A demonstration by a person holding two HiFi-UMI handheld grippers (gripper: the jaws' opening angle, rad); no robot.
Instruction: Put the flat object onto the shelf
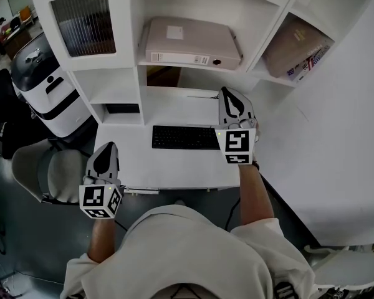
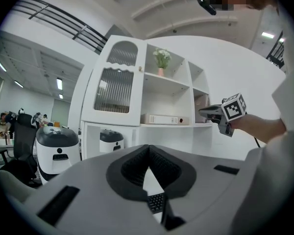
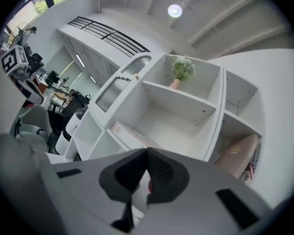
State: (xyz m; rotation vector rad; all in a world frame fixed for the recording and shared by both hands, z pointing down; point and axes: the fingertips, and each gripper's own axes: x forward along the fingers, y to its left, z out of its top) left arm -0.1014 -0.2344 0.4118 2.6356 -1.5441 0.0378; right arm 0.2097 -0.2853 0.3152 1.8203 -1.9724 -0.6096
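Note:
The flat object, a pale ring binder (image 1: pixel 192 42), lies flat on the middle shelf of the white shelf unit (image 1: pixel 137 80); it also shows as the binder (image 2: pixel 165 119) in the left gripper view and the binder (image 3: pixel 132 133) in the right gripper view. My right gripper (image 1: pixel 229 93) hovers over the desk by the keyboard's right end, below that shelf, shut with nothing between its jaws (image 3: pixel 147 153). My left gripper (image 1: pixel 107 147) hangs off the desk's front left corner, above the chair. It is shut and empty too (image 2: pixel 148 148).
A black keyboard (image 1: pixel 186 137) lies on the white desk (image 1: pixel 174 170). A tan box (image 1: pixel 296 45) leans in the right compartment. A ribbed-glass cabinet door (image 1: pixel 84 20) is upper left. A white rounded machine (image 1: pixel 47 86) and a grey chair (image 1: pixel 50 173) stand left of the desk.

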